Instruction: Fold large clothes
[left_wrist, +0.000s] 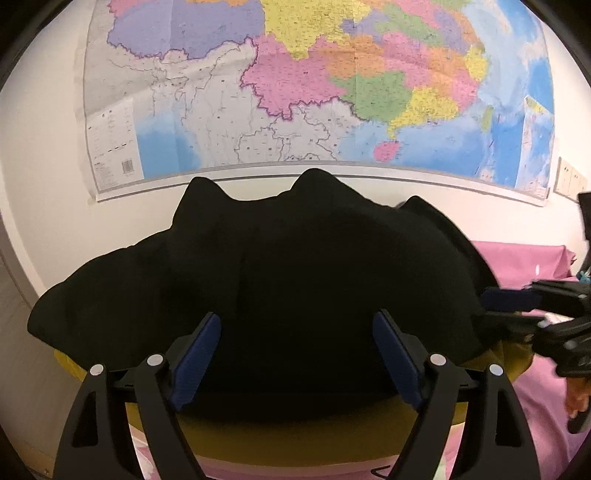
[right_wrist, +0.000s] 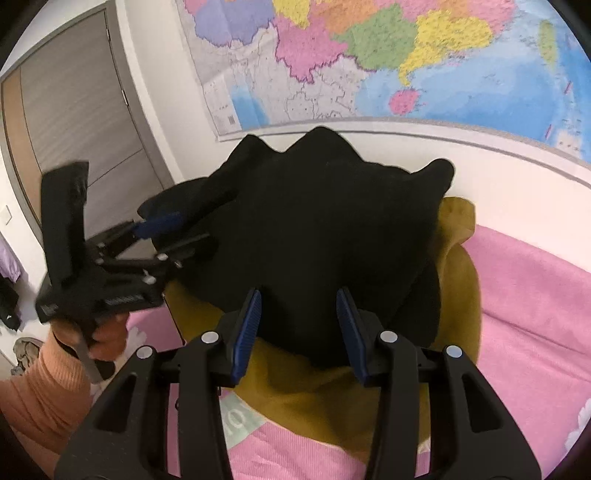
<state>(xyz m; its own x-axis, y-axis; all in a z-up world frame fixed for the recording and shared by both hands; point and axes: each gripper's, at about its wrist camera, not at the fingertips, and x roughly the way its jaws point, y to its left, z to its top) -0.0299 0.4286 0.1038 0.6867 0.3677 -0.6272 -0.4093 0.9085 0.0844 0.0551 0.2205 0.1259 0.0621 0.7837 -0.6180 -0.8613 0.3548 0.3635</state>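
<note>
Left wrist view, garment position: the black garment (left_wrist: 280, 280) lies heaped on a mustard-yellow cloth (left_wrist: 295, 439) over the pink bed cover (left_wrist: 524, 258), straight ahead of the left claw (left_wrist: 297, 360) and filling the space past its tips.
Left wrist view, left claw state: spread wide, blue ribbed pads (left_wrist: 197, 363) either side of the near edge of the heap; nothing looks pinched, though black on black hides any contact.
Left wrist view, other claw: the right claw (left_wrist: 495, 308) comes in from the right edge, tips at the garment's right border; its grip cannot be read from here.
Left wrist view, long axis: the heap runs left to right across the view, wider than it is deep.
Left wrist view, texture: matte, soft, thick-looking knit with rounded peaks along the far edge, below a glossy wall map (left_wrist: 317, 85).
Right wrist view, garment position: the garment's near hem hangs between and just beyond the right claw's tips.
Right wrist view, right claw state: partly spread, pads apart, fabric between them but no clear pinch.
Right wrist view, left claw: at the garment's left flank, held by a hand (right_wrist: 107, 339) in an orange ribbed sleeve (right_wrist: 40, 398).
Nearer hand, judged: both sit at the near edge; the right claw seems closer to a hem.
</note>
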